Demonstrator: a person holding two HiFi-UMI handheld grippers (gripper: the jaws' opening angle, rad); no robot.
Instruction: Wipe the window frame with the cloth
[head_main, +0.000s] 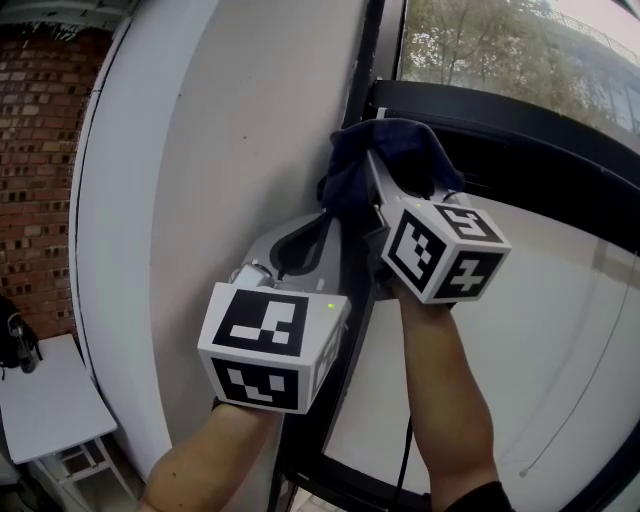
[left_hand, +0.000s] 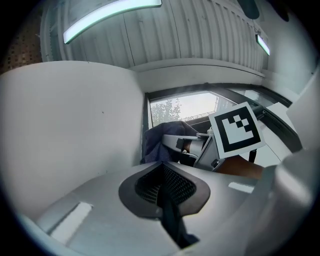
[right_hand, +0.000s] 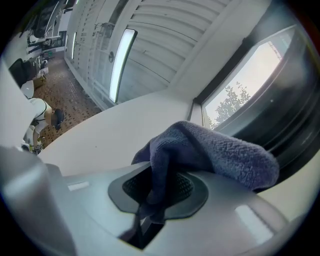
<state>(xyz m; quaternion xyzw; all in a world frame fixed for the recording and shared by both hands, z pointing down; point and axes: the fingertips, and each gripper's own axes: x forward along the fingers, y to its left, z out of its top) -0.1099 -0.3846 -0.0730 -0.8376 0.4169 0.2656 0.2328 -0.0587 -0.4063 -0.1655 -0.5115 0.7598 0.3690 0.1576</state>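
Two grippers are sitting in our hands, both raised against the window. Nearest to us, our bare forearms are reaching up from the lower edge of the head view, each ending at a marker cube. We are holding the left gripper (head_main: 318, 228) just beside the right one, its jaws pressed fully together with nothing between them (left_hand: 164, 182); its tips are pointing up toward the cloth, and we cannot tell whether they are touching it. We are holding the right gripper (head_main: 375, 165) a little higher, and its jaws are clamping down on a fold of the dark blue cloth (right_hand: 220, 155), which is bunching up and spilling over the jaw tips (right_hand: 160, 187). The cloth (head_main: 390, 145) is lying against the black window frame (head_main: 500, 115), at the corner where the upright bar is meeting the cross bar. In the left gripper view the cloth (left_hand: 162, 137) is sitting just beside the frame's upright edge (left_hand: 148, 115). Left of the frame a plain white wall (head_main: 230, 120) is curving away. Beyond the glass (head_main: 480, 45), leafy trees are showing in daylight
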